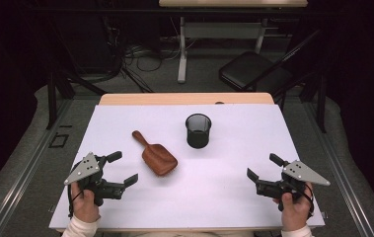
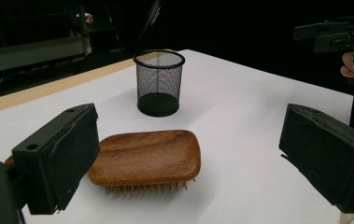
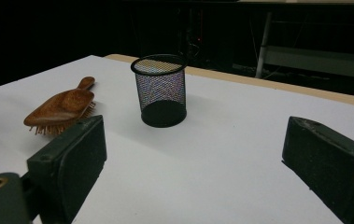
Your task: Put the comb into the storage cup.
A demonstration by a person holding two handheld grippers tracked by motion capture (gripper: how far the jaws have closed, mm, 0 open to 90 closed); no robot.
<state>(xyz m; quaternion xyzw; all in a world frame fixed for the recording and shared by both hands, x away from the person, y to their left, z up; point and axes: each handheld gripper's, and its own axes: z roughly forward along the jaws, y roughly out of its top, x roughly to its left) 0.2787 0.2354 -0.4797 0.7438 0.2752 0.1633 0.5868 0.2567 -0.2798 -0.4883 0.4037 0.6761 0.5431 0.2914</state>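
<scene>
Where it lies bristles-down, wooden hairbrush [image 1: 157,156] — glossy, reddish-brown.

Hairbrush [image 1: 159,158] left of mesh cup [image 1: 198,130]

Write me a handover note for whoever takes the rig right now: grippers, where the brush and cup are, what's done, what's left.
Left hand-held gripper: open, empty, low near the table's front left, jaws aimed at the brush.
Right hand-held gripper: open, empty, front right, facing the cup.
Brush: wooden, lying bristles down left of centre, handle pointing to the far left. Untouched.
Cup: black mesh, upright, empty, behind and right of the brush, apart from it.
Done: nothing picked up yet.
Left: likely grasp the brush with the left gripper, which is nearest, and perhaps stand it in the cup.
</scene>
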